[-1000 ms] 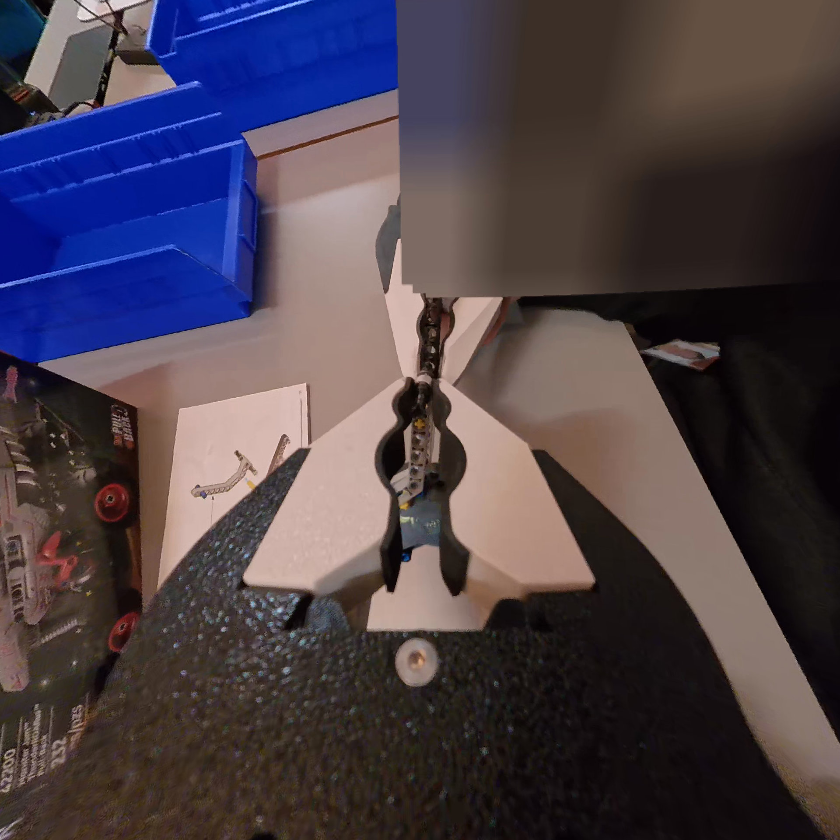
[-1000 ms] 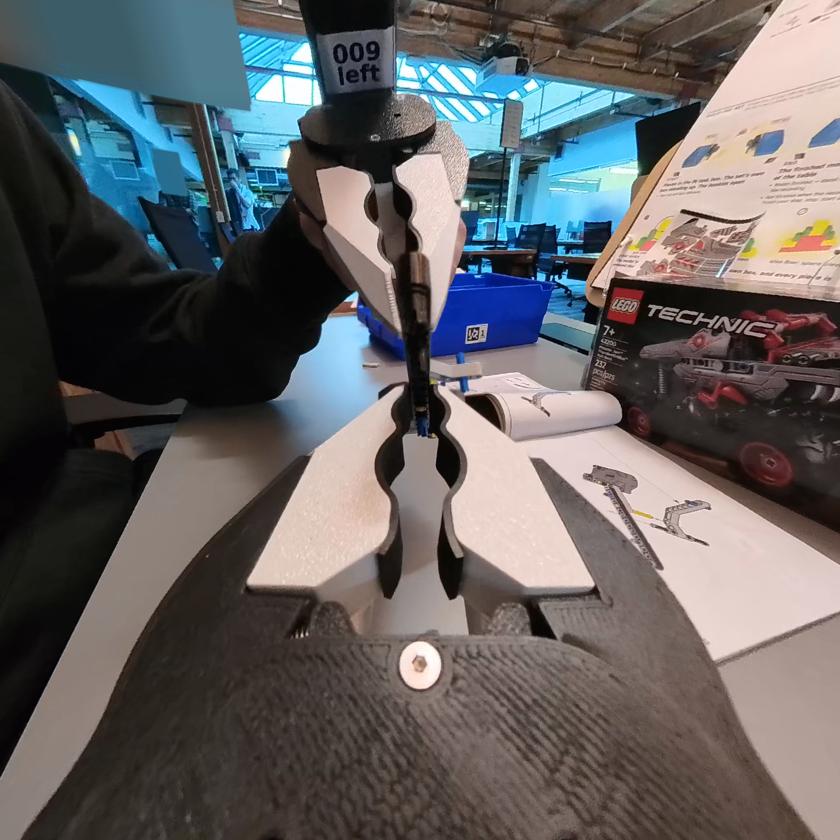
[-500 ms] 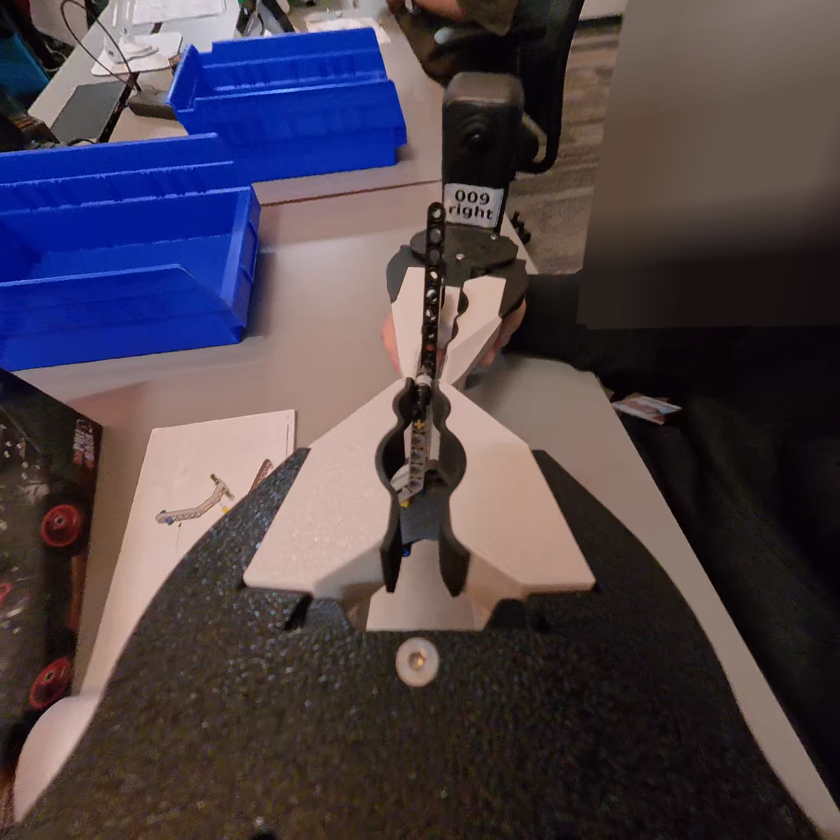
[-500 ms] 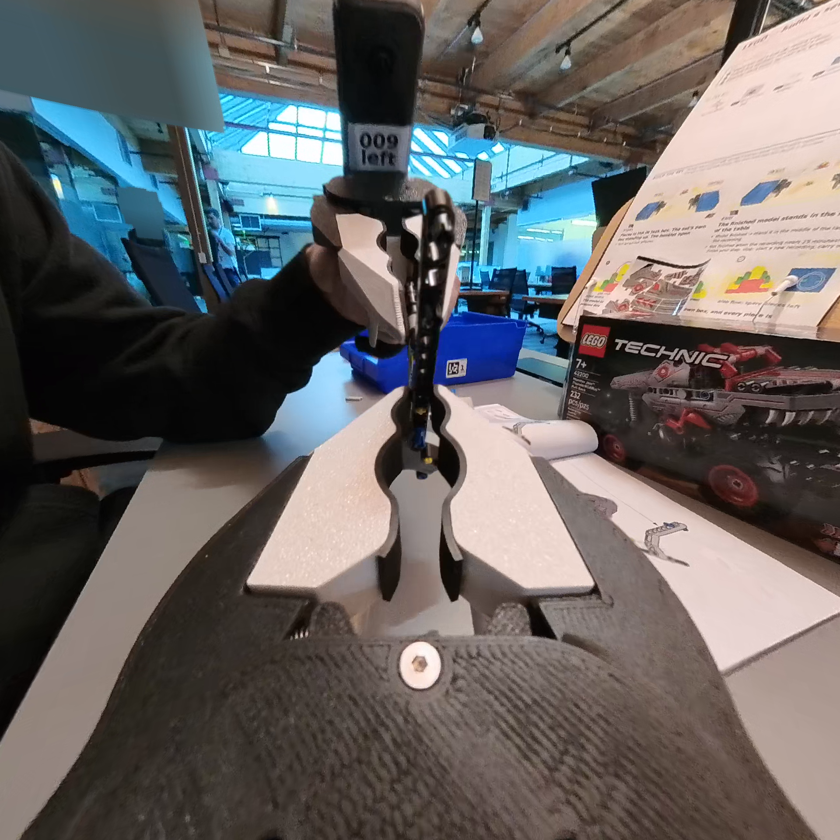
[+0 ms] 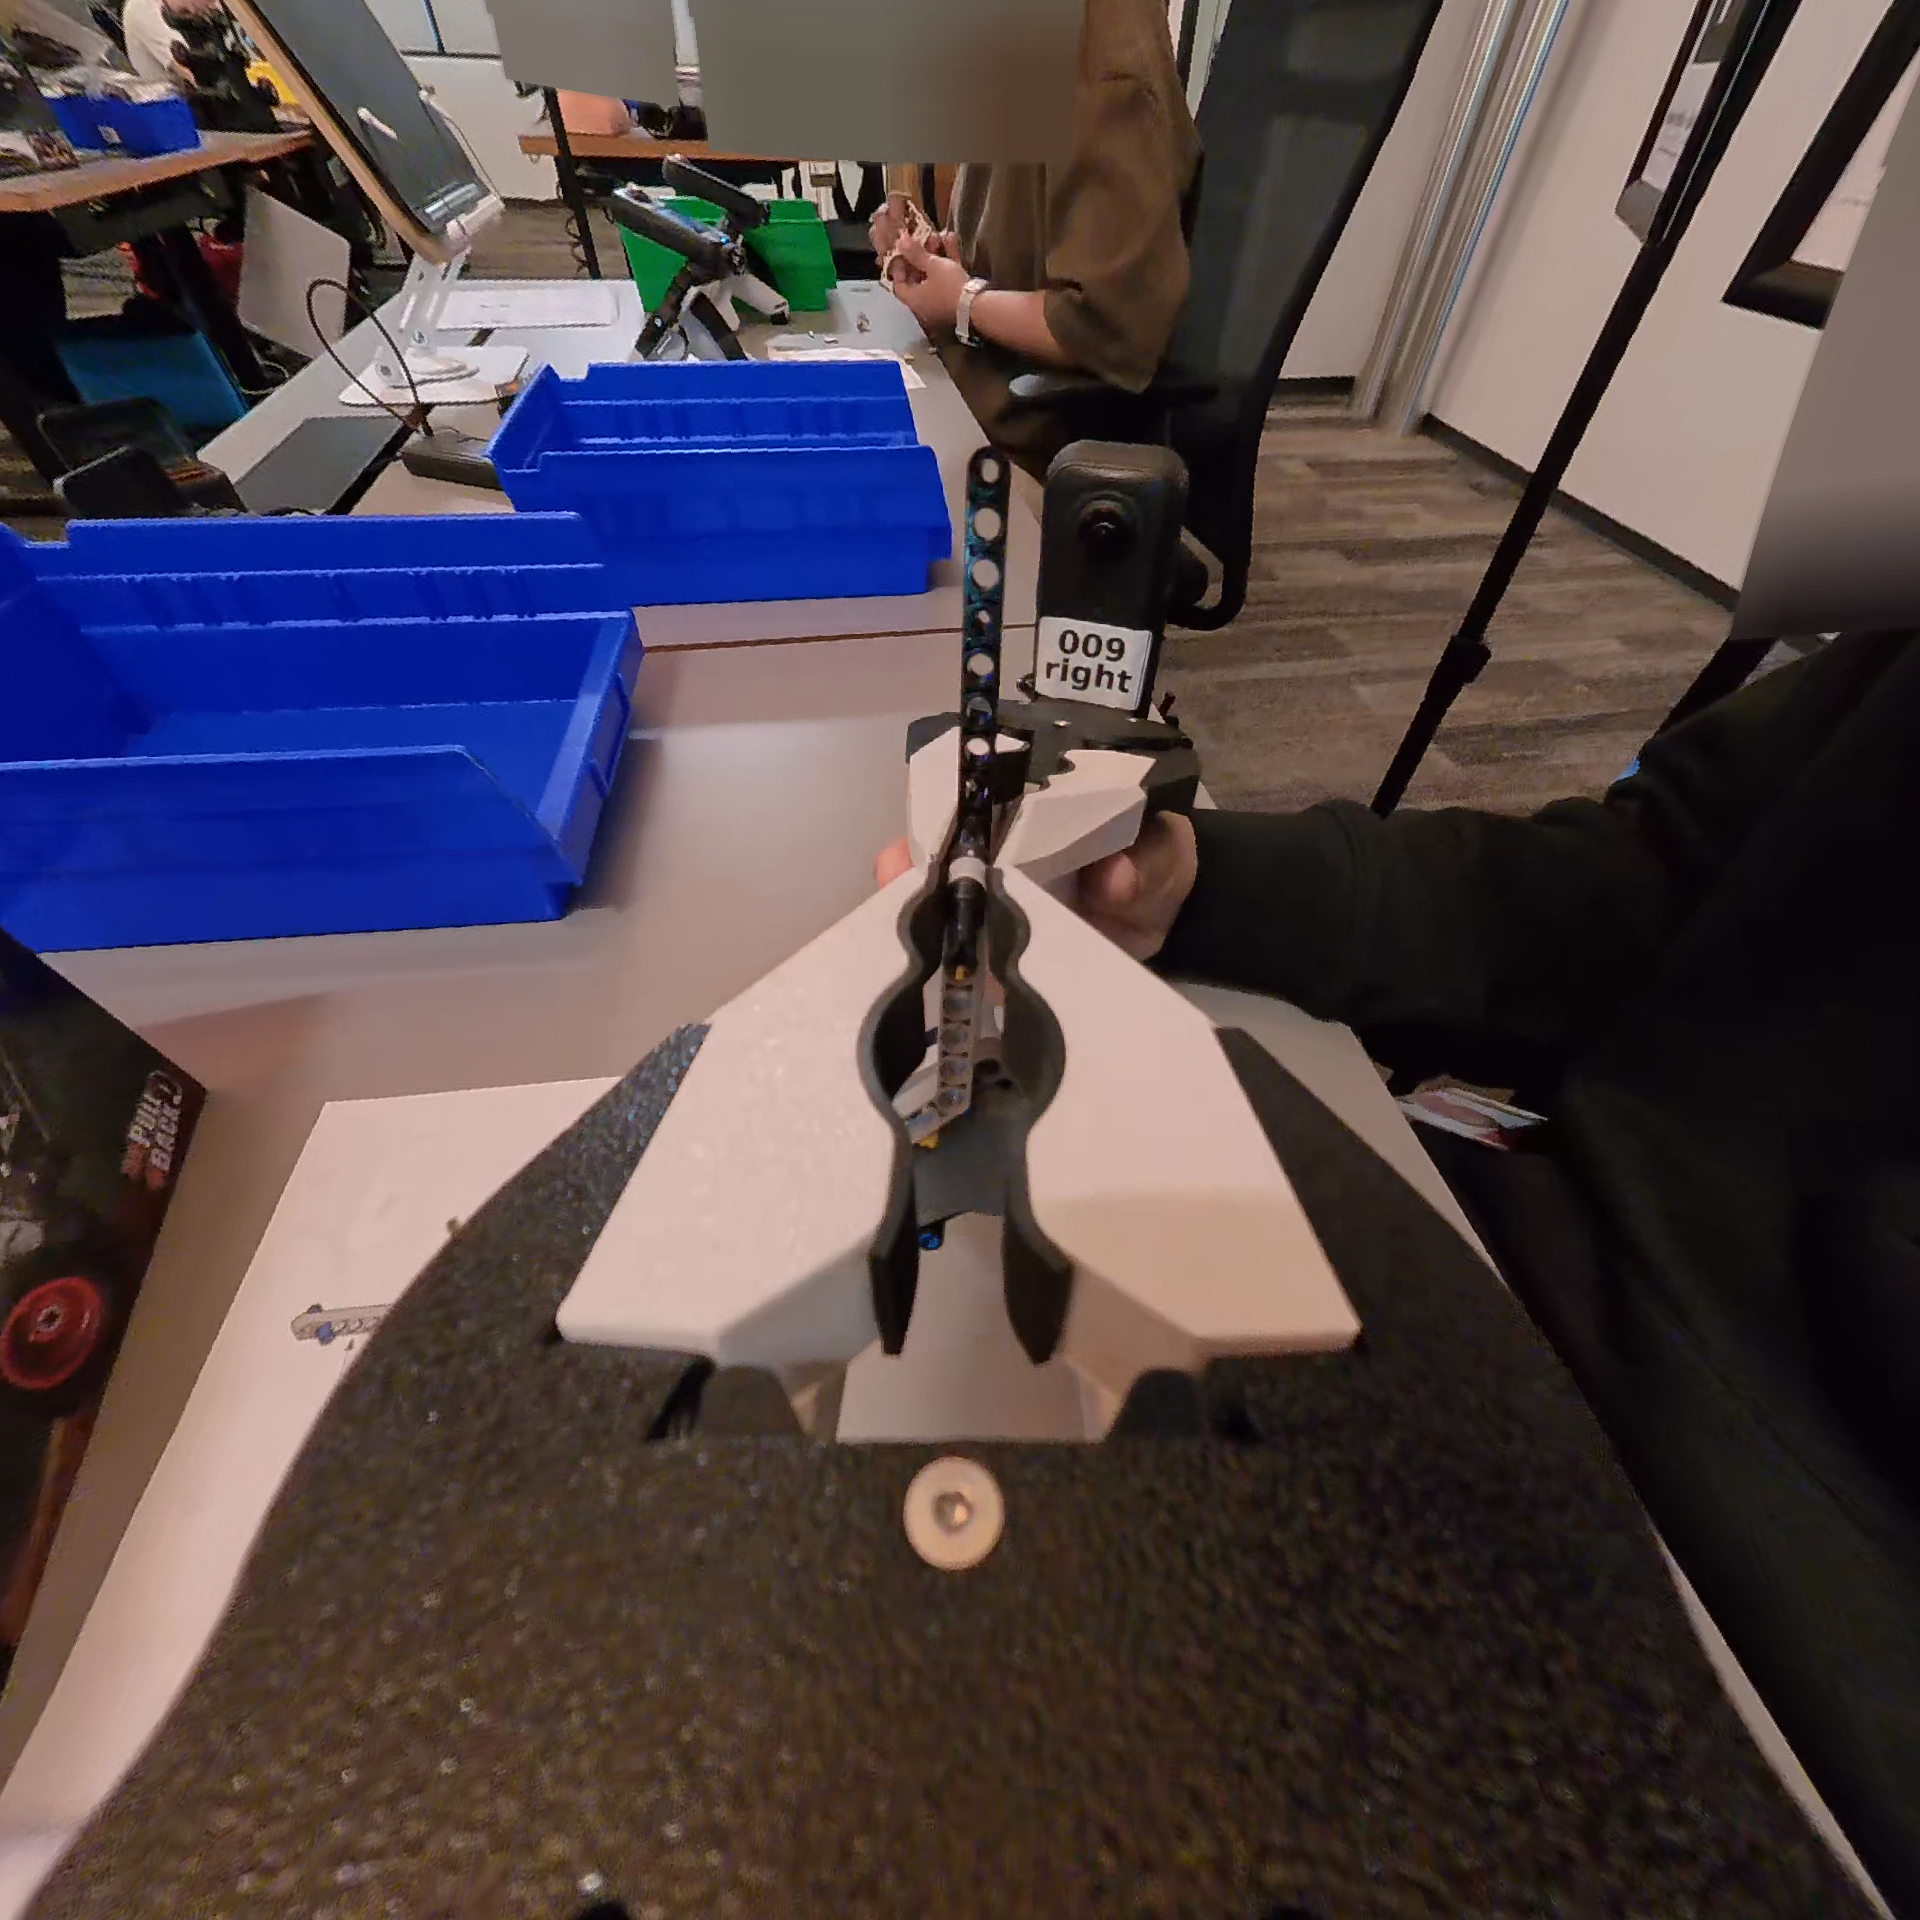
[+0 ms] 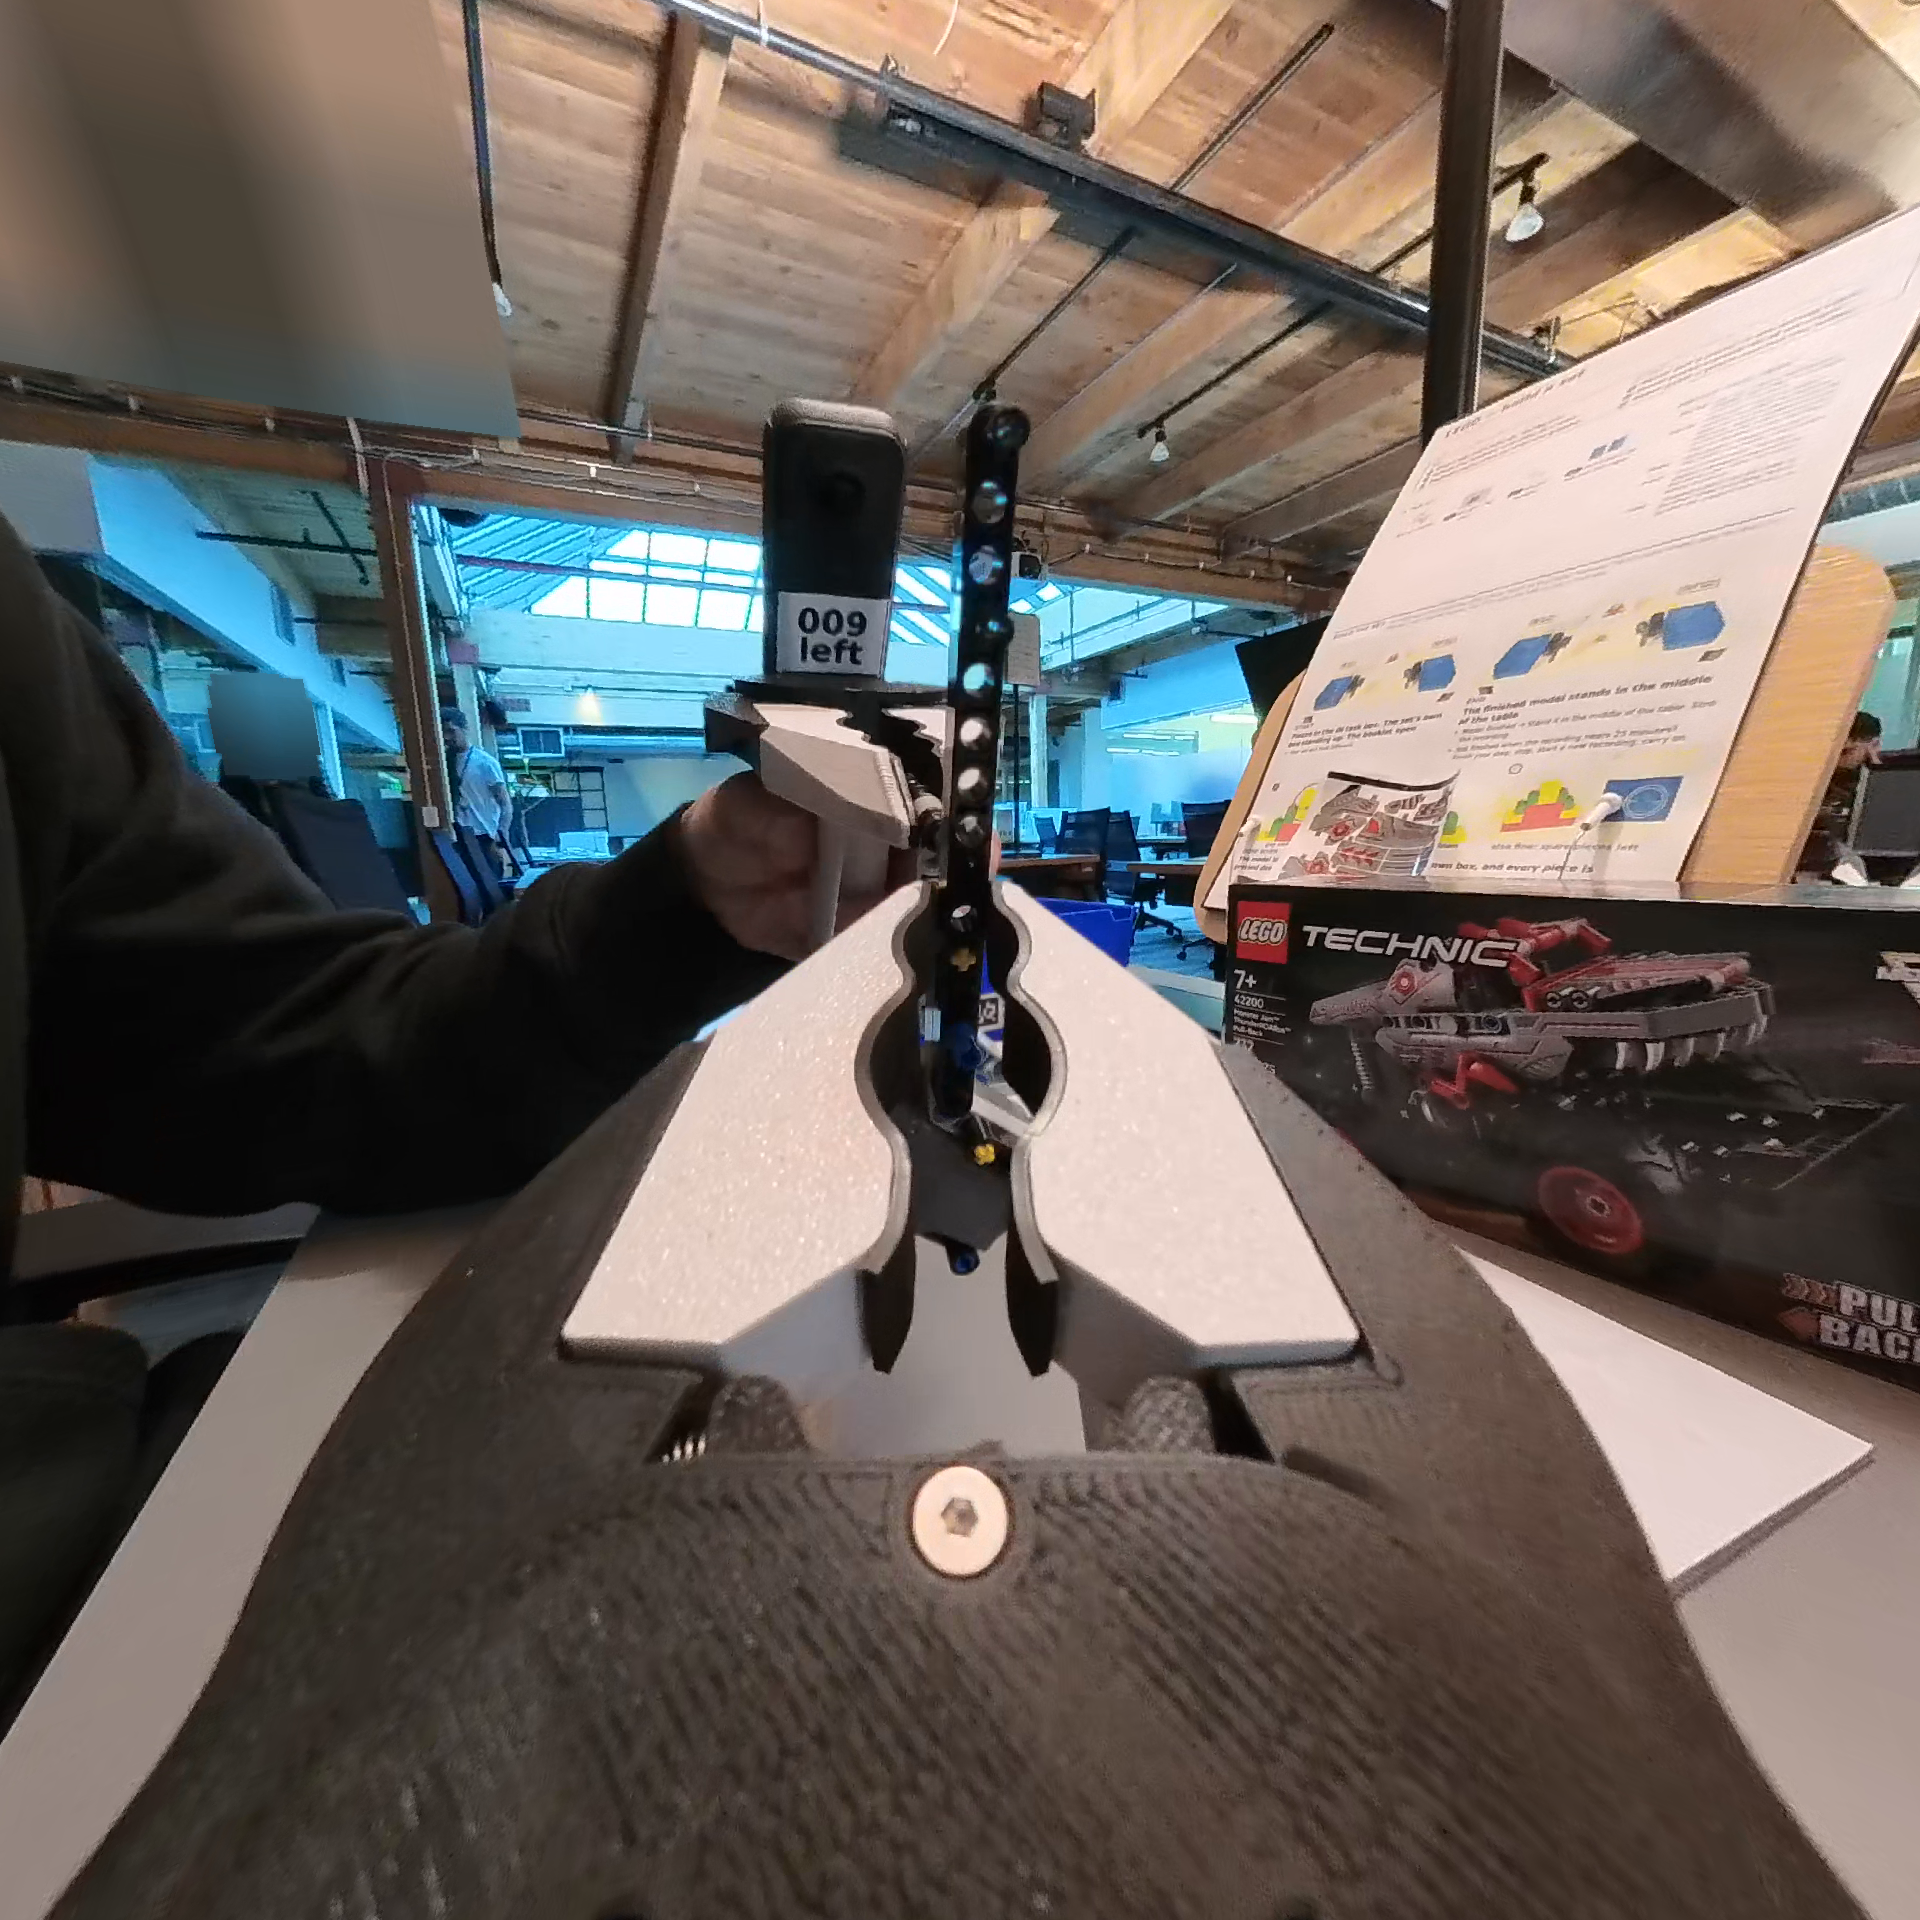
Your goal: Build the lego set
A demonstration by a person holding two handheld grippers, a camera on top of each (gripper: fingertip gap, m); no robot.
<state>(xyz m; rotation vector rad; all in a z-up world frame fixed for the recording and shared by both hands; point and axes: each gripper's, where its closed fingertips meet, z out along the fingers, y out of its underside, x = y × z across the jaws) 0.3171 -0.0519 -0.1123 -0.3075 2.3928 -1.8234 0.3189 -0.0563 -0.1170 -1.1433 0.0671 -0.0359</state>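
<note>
Blue bins (image 5: 312, 727) on the worktop (image 5: 769, 831) beyond the left gripper (image 5: 961, 899) look empty. Left gripper and right gripper (image 6: 961, 904), closed, both clamp the upright black Technic beam (image 6: 982, 644).

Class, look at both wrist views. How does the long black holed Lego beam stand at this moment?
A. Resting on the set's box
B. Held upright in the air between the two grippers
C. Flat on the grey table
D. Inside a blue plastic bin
B: the long black holed Lego beam rises upright above the table, gripped low down by the left gripper and the right gripper.
</note>
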